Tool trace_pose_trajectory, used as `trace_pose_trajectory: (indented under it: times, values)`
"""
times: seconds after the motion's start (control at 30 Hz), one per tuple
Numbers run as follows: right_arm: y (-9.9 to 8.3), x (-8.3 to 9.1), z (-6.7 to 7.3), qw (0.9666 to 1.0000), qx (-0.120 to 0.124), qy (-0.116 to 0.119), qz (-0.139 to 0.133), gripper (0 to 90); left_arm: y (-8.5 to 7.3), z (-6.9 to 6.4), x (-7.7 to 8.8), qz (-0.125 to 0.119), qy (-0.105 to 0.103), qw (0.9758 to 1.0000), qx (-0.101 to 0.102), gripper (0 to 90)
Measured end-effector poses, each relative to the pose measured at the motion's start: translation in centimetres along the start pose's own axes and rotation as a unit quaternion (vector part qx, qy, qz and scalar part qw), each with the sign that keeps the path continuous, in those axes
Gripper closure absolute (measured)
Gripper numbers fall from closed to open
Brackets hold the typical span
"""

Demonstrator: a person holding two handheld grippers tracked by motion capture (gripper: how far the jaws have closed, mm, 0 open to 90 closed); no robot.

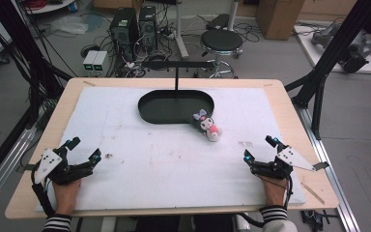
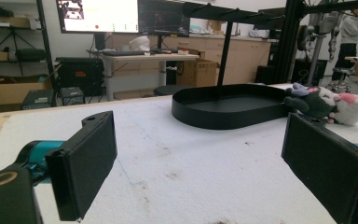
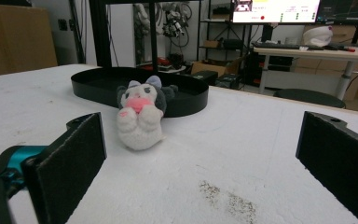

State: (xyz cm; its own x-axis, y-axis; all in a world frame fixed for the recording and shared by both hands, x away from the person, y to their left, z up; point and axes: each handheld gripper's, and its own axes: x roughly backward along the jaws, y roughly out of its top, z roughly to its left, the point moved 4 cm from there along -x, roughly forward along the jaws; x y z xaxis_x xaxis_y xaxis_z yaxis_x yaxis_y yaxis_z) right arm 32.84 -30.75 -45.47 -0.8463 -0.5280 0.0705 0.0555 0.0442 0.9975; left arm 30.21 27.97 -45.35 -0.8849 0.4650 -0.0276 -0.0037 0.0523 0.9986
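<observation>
A little plush toy (image 1: 209, 125) lies on the white mat (image 1: 164, 154), touching the edge of the black tray (image 1: 149, 108) with its tall pole. The left gripper (image 1: 83, 150) and right gripper (image 1: 259, 149) rest near the tabletop's front corners, both wide open, holding nothing.

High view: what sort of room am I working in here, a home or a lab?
Most likely a robotics or data-collection lab, not a home. Computer towers and loose cables sit on the floor behind the table, black frame struts flank it, and monitors stand on a desk in the left gripper view.
</observation>
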Motion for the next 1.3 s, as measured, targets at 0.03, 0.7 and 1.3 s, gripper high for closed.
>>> trace_pose_trajectory:
  times: [0.03, 0.7, 1.3]
  values:
    - [-0.02, 0.02, 0.02, 1.0, -0.006, 0.0, 0.003, 0.4, 0.0, -0.02, 0.01, 0.001, 0.001, 1.0, -0.002, 10.5]
    - [0.01, -0.26, -0.05, 0.9998, -0.005, -0.014, 0.015, 0.4, 0.03, 0.06, -0.05, 0.0, 0.002, 1.0, 0.005, 10.6]
    - [0.0, -0.25, -0.05, 0.9998, -0.006, -0.011, 0.015, 0.4, 0.02, -0.02, -0.05, 0.001, 0.001, 1.0, 0.0, 10.6]
